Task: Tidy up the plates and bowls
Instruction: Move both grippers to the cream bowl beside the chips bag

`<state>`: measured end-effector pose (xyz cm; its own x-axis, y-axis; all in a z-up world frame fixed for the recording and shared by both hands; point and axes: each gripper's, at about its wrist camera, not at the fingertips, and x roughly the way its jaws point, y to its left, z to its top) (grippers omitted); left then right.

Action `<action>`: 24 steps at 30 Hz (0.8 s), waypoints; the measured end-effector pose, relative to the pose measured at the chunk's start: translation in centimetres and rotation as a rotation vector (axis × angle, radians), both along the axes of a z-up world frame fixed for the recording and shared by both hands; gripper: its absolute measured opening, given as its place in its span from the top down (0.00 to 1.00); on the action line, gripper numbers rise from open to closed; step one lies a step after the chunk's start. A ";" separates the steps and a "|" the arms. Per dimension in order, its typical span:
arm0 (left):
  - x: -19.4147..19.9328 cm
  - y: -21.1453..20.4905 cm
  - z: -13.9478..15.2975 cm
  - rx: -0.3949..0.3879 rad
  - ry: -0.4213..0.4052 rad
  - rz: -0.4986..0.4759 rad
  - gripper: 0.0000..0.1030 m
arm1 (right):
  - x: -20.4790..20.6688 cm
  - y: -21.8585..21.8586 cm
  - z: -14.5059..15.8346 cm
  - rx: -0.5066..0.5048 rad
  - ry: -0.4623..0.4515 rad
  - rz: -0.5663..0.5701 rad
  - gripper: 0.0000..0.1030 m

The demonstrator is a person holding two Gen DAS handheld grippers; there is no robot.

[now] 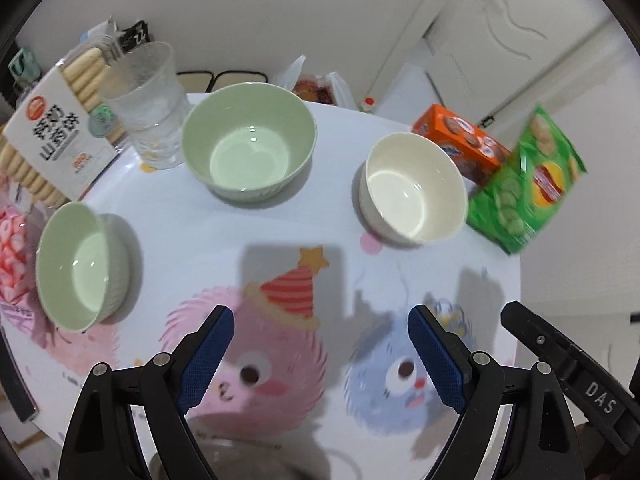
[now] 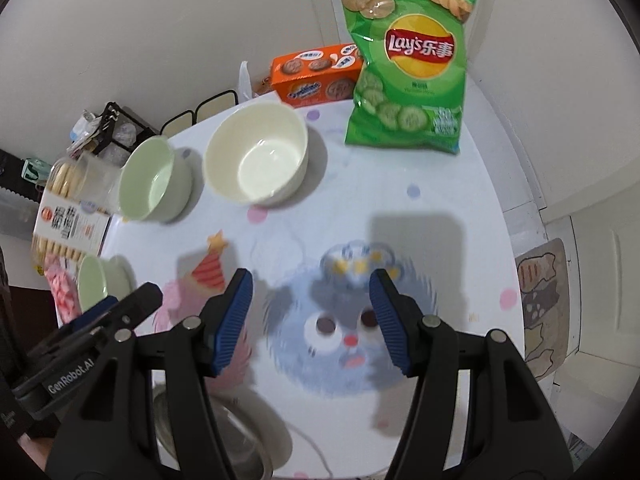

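**Both grippers empty, three bowls upright on table**

Round table point(image 1: 208, 236) with cartoon-monster tablecloth fills both views; pink monster print at 6 o'clock in left wrist view, blue monster at 6 in right wrist view.

Lay's chip bag point(image 2: 408, 68) stands upright at 1 o'clock in right view, far table edge; orange biscuit box point(image 2: 316, 74) just beside it, at its left, partly behind the bag's edge. Finger-biscuit pack point(image 1: 56, 120) at 10 o'clock in left view, leaning; pink snack bag point(image 1: 12, 256) at 9, cut by frame edge.

Large green bowl point(image 1: 248, 144) at 12 o'clock in left view, empty, upright; clear tumbler point(image 1: 150, 104) just beside it at 11. Cream bowl point(image 1: 412, 188) at 2 o'clock, empty, upright, near the chip bag, well apart from large green bowl. Small green bowl point(image 1: 80, 268) at 9 o'clock, empty, near table edge, next to the pink bag; touching or not, cannot tell.

Left gripper point(image 1: 320, 356) over pink/blue monster prints, jaws spread wide, nothing between blue pads point(image 1: 206, 356); right gripper point(image 2: 312, 320) over blue monster, jaws likewise released, holding nothing. Metal rim of something blurred at 6 o'clock under both grippers; cannot identify.
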<state>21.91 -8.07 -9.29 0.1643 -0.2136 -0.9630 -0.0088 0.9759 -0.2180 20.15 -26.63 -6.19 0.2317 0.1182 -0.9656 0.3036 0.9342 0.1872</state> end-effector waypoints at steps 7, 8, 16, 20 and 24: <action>4.2 -1.3 -2.8 0.027 0.040 0.107 0.12 | 5.5 -2.6 -3.4 0.062 0.043 -0.028 0.40; 4.6 -1.4 -3.2 0.024 0.052 0.124 0.12 | 6.0 -2.8 -3.8 0.068 0.049 -0.034 0.40; 7.0 -2.3 -6.1 -0.016 0.113 0.207 0.13 | 9.2 -3.4 -7.5 0.104 0.113 -0.057 0.40; 7.6 -2.1 -7.4 -0.064 0.149 0.268 0.22 | 9.8 -3.5 -8.5 0.141 0.126 -0.066 0.48; 8.2 -2.4 -8.3 -0.087 0.173 0.287 0.39 | 10.4 -3.4 -9.2 0.167 0.146 -0.064 0.60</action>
<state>30.12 -10.48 -17.61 0.0657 -0.2654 -0.9619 -0.3241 0.9060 -0.2721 30.54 -30.03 -15.35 0.1031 0.2691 -0.9576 0.3968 0.8717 0.2877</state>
